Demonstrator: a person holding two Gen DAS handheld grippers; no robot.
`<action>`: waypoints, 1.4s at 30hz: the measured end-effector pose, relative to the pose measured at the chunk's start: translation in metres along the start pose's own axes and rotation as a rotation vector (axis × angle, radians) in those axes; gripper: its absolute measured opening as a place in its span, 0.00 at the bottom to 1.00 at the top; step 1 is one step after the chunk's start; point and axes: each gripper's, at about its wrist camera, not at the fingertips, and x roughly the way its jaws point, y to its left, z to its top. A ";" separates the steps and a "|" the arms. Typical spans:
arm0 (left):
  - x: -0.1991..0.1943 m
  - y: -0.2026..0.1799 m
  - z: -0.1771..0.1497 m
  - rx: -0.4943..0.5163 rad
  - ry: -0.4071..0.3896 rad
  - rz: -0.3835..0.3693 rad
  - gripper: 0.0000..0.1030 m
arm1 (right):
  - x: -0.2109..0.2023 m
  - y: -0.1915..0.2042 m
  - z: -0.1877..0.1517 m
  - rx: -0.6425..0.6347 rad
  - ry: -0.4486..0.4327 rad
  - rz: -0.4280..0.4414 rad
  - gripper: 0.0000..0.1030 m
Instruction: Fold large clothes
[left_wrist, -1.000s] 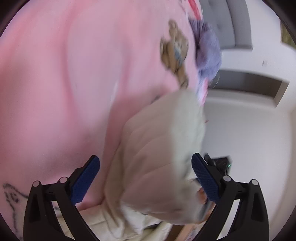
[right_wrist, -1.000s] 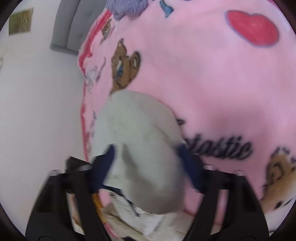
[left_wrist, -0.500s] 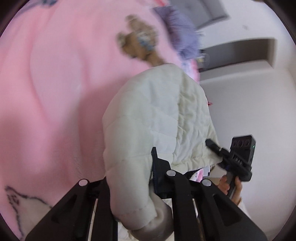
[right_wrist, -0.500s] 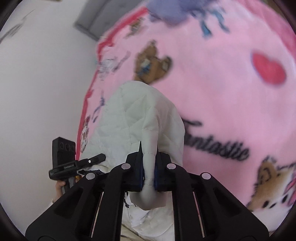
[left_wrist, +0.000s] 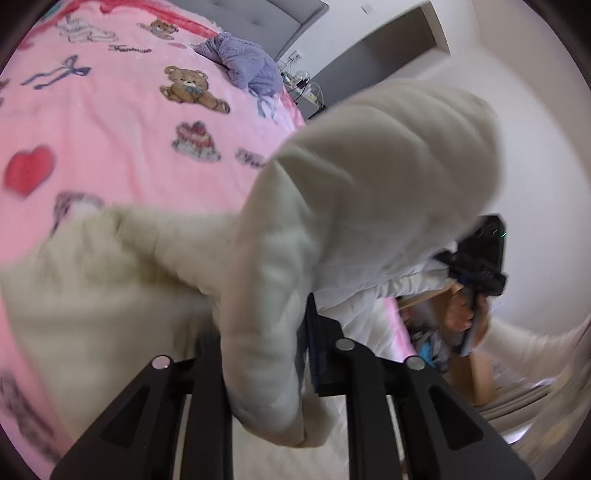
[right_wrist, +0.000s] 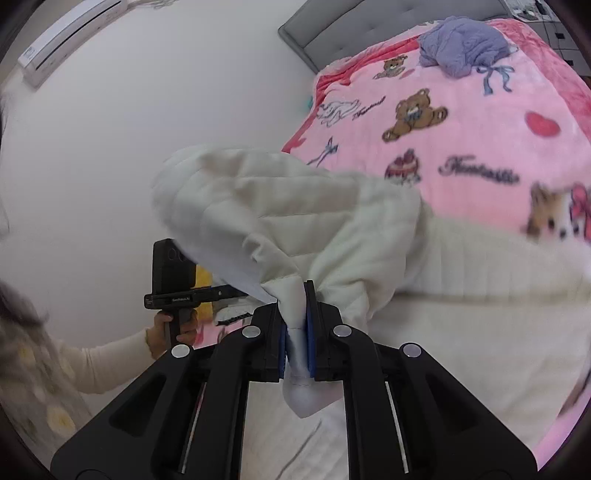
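A cream-white quilted jacket (left_wrist: 369, 166) (right_wrist: 277, 206) is lifted over a bed covered by a pink teddy-bear blanket (left_wrist: 110, 129) (right_wrist: 480, 129). My left gripper (left_wrist: 258, 328) is shut on a thick fold of it, which drapes over and hides the left finger. The jaws of my right gripper (right_wrist: 295, 314) are opening slightly, but the blue pads still pinch a bunched edge of the jacket. The rest of the garment trails down onto the blanket. Each gripper also shows in the other's view, held in a hand: the right gripper (left_wrist: 476, 258) and the left gripper (right_wrist: 173, 273).
A purple fleece garment (left_wrist: 240, 62) (right_wrist: 461, 44) lies crumpled near the grey headboard (left_wrist: 266, 22) (right_wrist: 351, 33). A white wall with an air conditioner (right_wrist: 70, 33) is on the left. The person's cream sleeve (right_wrist: 103, 358) reaches in. A cardboard box (left_wrist: 465, 369) stands on the floor.
Both grippers shut on the jacket's edge, then rose and drew back from the bed, lifting it. The view now takes in much more of the blanket and the room.
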 end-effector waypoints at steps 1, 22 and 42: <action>0.001 -0.003 -0.015 0.014 -0.006 0.027 0.24 | 0.002 0.001 -0.019 -0.001 0.012 -0.002 0.10; 0.012 0.008 -0.095 0.066 -0.128 0.089 0.45 | -0.065 0.059 -0.055 0.020 -0.142 -0.147 0.51; -0.061 -0.027 -0.115 0.060 -0.193 0.124 0.54 | 0.068 0.029 -0.096 0.000 0.279 -0.178 0.35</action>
